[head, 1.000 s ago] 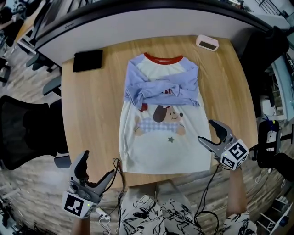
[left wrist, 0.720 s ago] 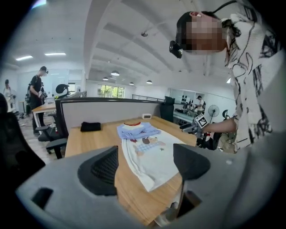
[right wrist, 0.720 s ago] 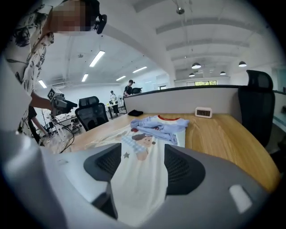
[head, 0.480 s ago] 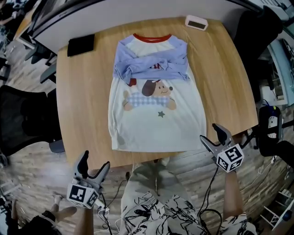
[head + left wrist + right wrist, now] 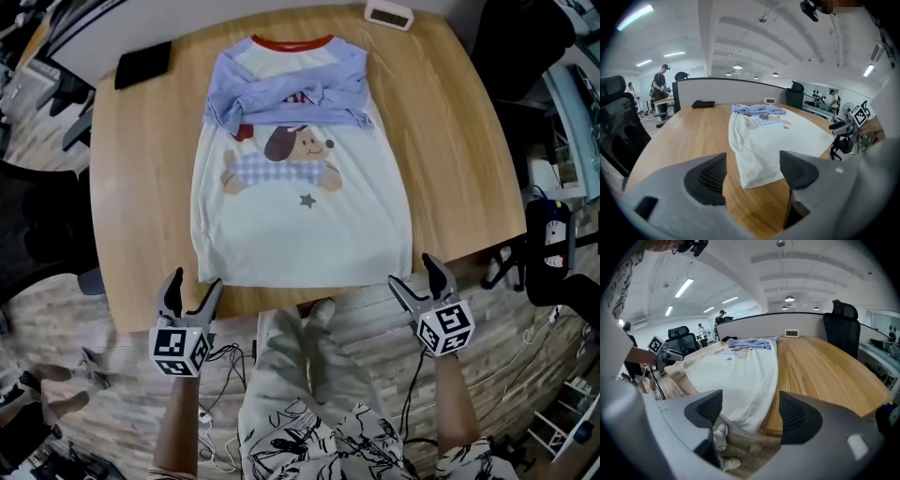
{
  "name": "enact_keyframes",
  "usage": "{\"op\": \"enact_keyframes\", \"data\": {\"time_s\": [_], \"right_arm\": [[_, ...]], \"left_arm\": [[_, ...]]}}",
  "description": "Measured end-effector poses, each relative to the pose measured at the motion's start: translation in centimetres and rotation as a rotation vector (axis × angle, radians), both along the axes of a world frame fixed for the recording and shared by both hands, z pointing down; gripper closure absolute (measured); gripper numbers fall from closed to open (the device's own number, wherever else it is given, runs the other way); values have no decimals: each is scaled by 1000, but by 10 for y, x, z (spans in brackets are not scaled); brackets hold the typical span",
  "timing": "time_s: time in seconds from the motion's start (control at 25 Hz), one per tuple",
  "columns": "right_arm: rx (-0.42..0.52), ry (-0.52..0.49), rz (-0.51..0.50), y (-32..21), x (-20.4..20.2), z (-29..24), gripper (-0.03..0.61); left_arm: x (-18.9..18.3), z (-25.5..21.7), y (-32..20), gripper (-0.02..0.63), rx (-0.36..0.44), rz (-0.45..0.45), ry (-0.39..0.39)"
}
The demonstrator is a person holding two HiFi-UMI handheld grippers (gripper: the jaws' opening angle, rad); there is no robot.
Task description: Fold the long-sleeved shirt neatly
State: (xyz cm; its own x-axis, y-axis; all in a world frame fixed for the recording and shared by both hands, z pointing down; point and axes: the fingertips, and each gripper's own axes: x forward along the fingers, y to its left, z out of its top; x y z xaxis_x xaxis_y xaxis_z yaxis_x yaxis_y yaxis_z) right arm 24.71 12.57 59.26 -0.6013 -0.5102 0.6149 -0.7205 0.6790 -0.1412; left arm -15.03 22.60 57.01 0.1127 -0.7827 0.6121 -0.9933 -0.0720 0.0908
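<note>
**Both grippers at the shirt's hem corners, jaws apart and empty**

The long-sleeved shirt (image 5: 300, 220) lies flat and face up along the middle of the wooden worktop (image 5: 455, 159), its red collar (image 5: 291, 42) at the far end and its hem (image 5: 305, 280) towards the person. Both blue sleeves (image 5: 281, 94) are folded across the chest, one over the other, just above the dog print (image 5: 281, 157). The pale body of the shirt below them is spread out smooth.

The left gripper (image 5: 194, 284) sits at the near edge of the worktop, just beside the hem's left corner. Its jaws have just been closing but stand apart, and nothing is pressed between them: in the left gripper view the hem corner lies on the wood ahead of the pads, untouched.

The right gripper (image 5: 412, 272) is at the hem's right corner, where the cloth reaches the worktop's near edge. Its jaws have just been opening and stand apart. In the right gripper view the corner of the cloth shows ahead of the gap, with neither pad on it.

A flat black pouch (image 5: 143, 64) lies near the far left corner of the worktop, well apart from the shirt. A small white clock (image 5: 388, 13) stands at the far edge, near the shirt's right shoulder.
</note>
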Motion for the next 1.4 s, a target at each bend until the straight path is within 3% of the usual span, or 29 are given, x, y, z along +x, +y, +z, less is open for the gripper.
{"op": "enact_keyframes", "data": {"time_s": [0.24,0.44,0.52,0.68,0.8,1.0,1.4], "right_arm": [[29,56,97,6,6,20,196],[31,50,165,10,8,26,238],[37,56,164,12,3,25,291],[73,65,138,16,-7,18,512],[82,31,147,16,-7,9,532],[65,-26,175,13,4,1,538],[62,27,145,19,35,-35,543]], "left_arm": [[7,28,-4,265,-23,-33,-38],[12,40,-7,302,-45,-26,-77],[6,39,-5,371,-42,-44,-119],[-3,36,-1,594,-43,-54,-139],[0,29,1,598,-26,-53,-73],[-5,24,12,600,-33,-78,-46],[-7,-14,49,600,-56,-87,17]]}}
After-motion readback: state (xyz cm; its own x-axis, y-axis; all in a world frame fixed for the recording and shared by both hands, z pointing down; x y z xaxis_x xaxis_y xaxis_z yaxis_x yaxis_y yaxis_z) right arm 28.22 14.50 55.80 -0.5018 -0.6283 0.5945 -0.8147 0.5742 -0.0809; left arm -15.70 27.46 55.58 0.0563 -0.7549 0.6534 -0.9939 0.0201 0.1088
